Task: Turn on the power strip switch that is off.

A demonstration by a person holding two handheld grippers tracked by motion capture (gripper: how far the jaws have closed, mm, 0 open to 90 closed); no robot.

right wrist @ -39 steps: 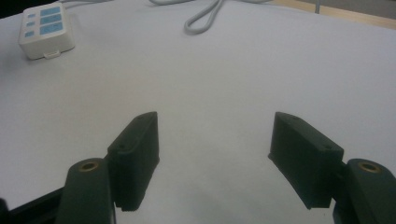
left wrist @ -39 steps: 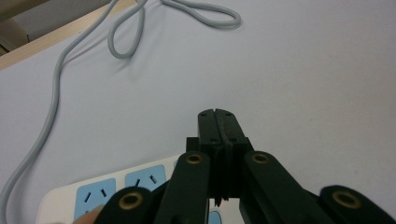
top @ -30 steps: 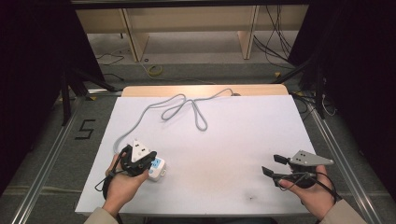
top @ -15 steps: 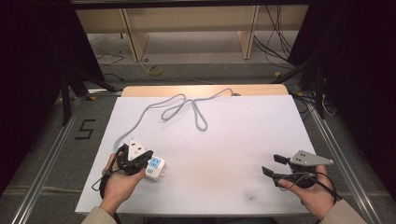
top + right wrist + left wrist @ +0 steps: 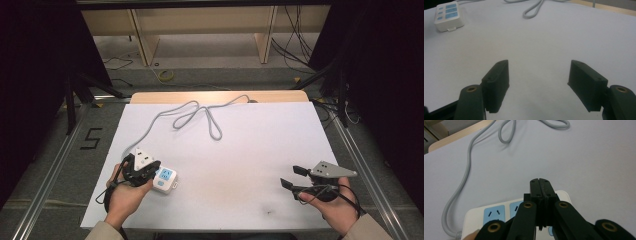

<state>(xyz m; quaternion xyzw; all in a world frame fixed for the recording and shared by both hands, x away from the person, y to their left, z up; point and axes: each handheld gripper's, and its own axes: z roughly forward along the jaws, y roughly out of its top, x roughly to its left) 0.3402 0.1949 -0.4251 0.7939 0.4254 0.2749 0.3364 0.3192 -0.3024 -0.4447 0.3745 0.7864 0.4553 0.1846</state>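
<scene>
A white power strip (image 5: 166, 179) with blue sockets lies at the table's near left. Its grey cable (image 5: 192, 114) runs back along the left side and loops across the far middle. My left gripper (image 5: 155, 168) hovers over the strip's left end with its jaws pressed together and nothing between them. In the left gripper view the shut tips (image 5: 541, 182) sit above the power strip (image 5: 495, 214), and the cable (image 5: 466, 170) curves away on the left. My right gripper (image 5: 290, 176) is at the near right, open and empty. The right gripper view has my right gripper (image 5: 539, 65) spread wide over bare sheet, the power strip (image 5: 448, 15) far off.
A white sheet (image 5: 260, 145) covers the table, with a wooden edge (image 5: 220, 96) at the back. Wooden shelving legs (image 5: 142, 42) and loose floor cables (image 5: 295, 50) lie beyond. Metal rails (image 5: 50, 170) run along both sides of the table.
My left gripper and hand have shifted slightly left and nearer over the power strip. The right gripper has stayed where it was, still open.
</scene>
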